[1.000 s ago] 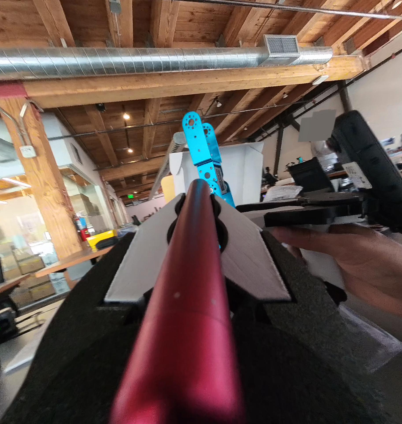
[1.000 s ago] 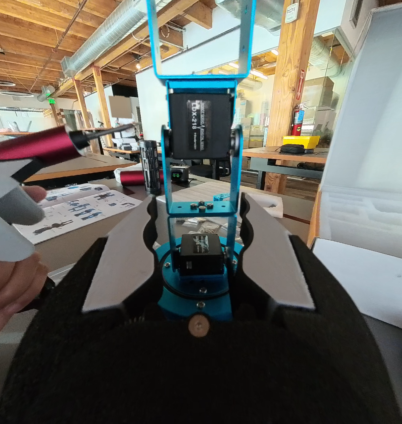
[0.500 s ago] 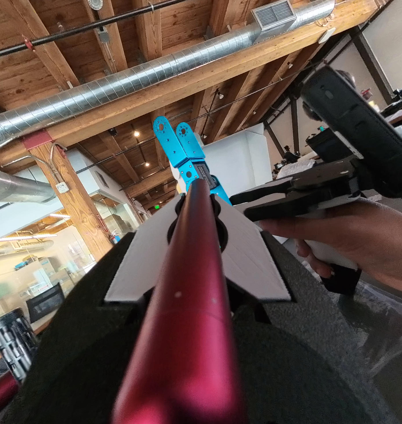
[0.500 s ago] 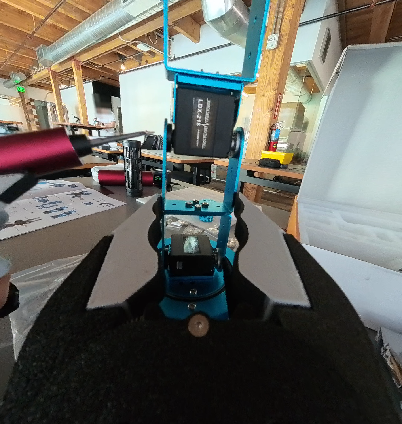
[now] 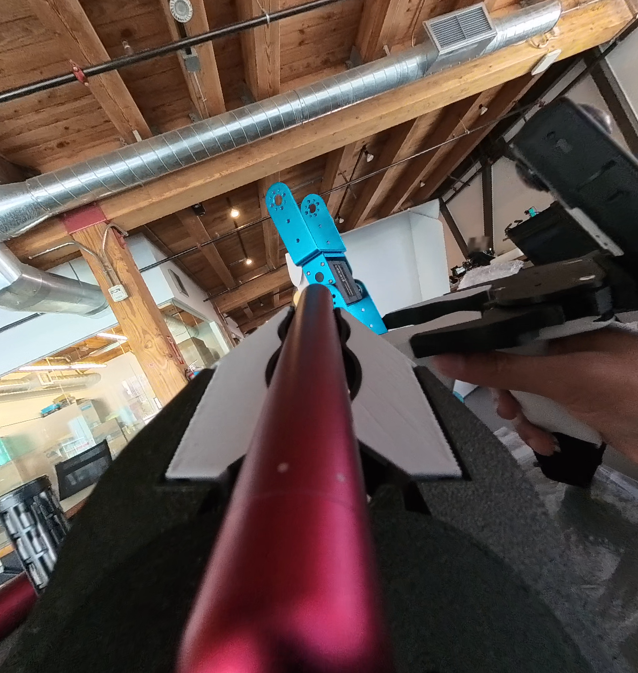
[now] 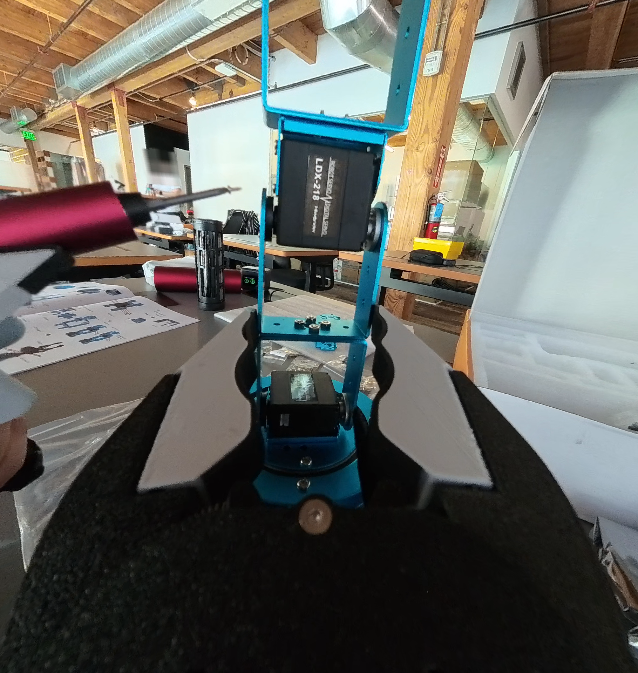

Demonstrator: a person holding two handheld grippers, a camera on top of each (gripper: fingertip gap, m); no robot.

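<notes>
My left gripper (image 5: pixel 312 324) is shut on a red screwdriver (image 5: pixel 295 491), which runs straight forward between its fingers. In the right wrist view the same red screwdriver (image 6: pixel 62 218) comes in from the left, its thin bit tip (image 6: pixel 230 189) just left of the upper black servo (image 6: pixel 326 193). My right gripper (image 6: pixel 312 327) is shut on the blue metal bracket frame (image 6: pixel 312 324) of a small robot arm with a round blue base (image 6: pixel 310 462). In the left wrist view the blue arm (image 5: pixel 310 247) stands beyond the screwdriver, with the right gripper (image 5: pixel 492 317) and a hand to the right.
An open instruction booklet (image 6: pixel 84 324) lies on the grey table at left. A black perforated cylinder (image 6: pixel 210 264) and a red tube (image 6: pixel 179 278) stand behind it. An open white box with foam (image 6: pixel 565 291) is at right. Clear plastic bags (image 6: pixel 66 437) lie at lower left. My right tips are roughly 6 cm from the upper black servo (image 6: pixel 326 193).
The left gripper with the screwdriver has tilted up and moved closer to the blue arm; its bit tip now sits near the upper servo. The right gripper keeps its hold.
</notes>
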